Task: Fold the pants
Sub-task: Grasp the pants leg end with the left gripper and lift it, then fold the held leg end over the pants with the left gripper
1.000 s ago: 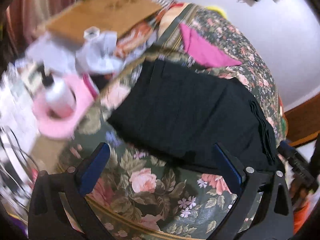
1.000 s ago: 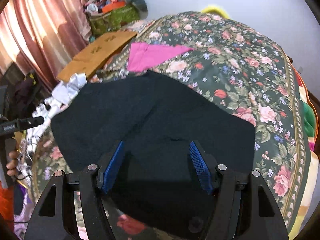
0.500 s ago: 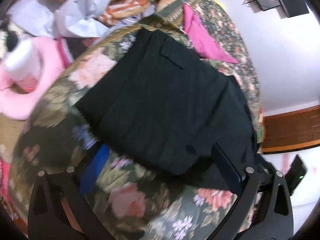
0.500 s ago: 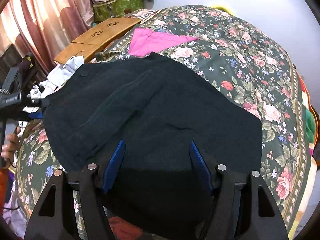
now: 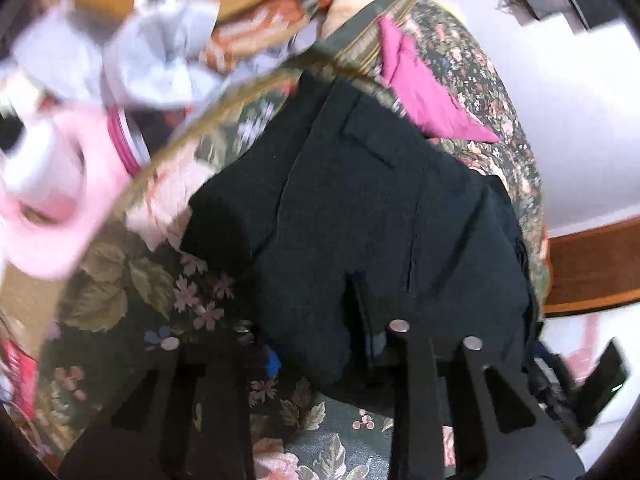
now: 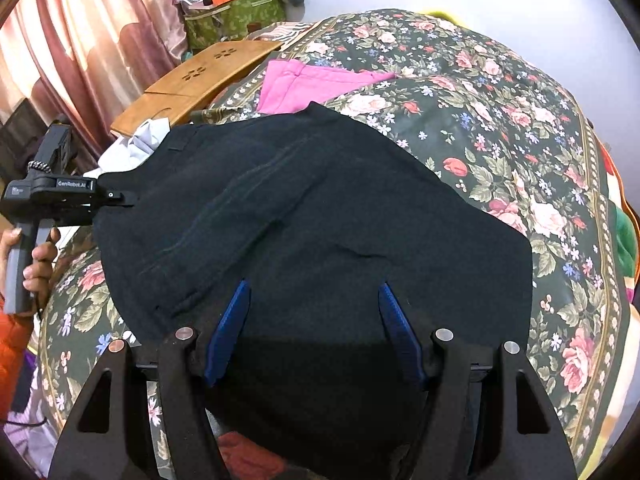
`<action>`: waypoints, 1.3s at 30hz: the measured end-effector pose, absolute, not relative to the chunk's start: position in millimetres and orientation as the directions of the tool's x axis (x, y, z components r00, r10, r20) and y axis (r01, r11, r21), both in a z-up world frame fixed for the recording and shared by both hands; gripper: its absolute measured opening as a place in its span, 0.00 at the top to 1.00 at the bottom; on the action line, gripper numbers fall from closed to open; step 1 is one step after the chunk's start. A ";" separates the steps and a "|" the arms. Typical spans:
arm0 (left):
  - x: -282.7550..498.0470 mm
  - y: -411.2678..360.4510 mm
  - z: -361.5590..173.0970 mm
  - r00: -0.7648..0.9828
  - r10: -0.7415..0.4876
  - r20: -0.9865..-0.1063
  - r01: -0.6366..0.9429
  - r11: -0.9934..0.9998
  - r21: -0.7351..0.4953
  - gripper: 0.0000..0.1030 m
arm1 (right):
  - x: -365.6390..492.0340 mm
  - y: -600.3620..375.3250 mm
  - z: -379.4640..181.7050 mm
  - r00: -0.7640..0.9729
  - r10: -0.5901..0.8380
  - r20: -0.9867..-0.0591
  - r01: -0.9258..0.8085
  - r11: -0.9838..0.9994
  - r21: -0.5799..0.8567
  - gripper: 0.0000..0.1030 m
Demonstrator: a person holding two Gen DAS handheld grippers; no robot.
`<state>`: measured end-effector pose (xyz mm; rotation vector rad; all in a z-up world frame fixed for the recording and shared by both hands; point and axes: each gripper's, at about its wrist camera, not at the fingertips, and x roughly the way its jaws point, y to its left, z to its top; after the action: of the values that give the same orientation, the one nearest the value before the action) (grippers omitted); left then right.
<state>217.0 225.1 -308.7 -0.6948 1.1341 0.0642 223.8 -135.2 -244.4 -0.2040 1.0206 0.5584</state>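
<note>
Since half a second ago the left gripper [image 5: 320, 356] has narrowed from wide open and now pinches the near edge of the black pants [image 5: 360, 216]. These lie spread over the floral bedspread [image 6: 500, 128] toward its left edge. Above them, the right gripper [image 6: 312, 328] hovers with fingers apart, gripping nothing.

The left gripper [image 5: 320, 354] has its fingers drawn close, apparently pinched on the near edge of the pants [image 5: 360, 220], though blur hides the pads. The right gripper [image 6: 312, 332] hovers with fingers spread wide over the dark cloth.
</note>
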 end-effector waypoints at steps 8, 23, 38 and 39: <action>221.7 179.9 -215.0 0.585 0.027 -0.811 -0.282 0.944 -0.172 0.82 | 216.3 -175.8 -222.9 0.410 0.401 -0.819 -0.463 0.865 0.192 0.38; 257.3 43.7 -95.2 0.766 -0.089 -0.637 0.010 0.992 -0.127 0.85 | 204.7 -257.1 -244.4 0.418 0.393 -0.819 -0.311 0.909 0.277 0.38; 275.4 -110.7 -128.1 0.587 -0.338 -0.736 0.313 0.933 -0.179 0.86 | 199.3 -267.8 -250.1 0.419 0.457 -0.785 -0.292 0.886 0.360 0.38; 273.3 -120.4 -133.7 0.568 -0.344 -0.748 0.337 0.926 -0.170 0.86 | 198.7 -267.4 -249.8 0.421 0.454 -0.785 -0.294 0.887 0.356 0.38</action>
<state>273.3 -120.4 -133.7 -0.0084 0.8800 -0.4005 198.7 -267.4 -249.8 0.1734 1.0351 0.4713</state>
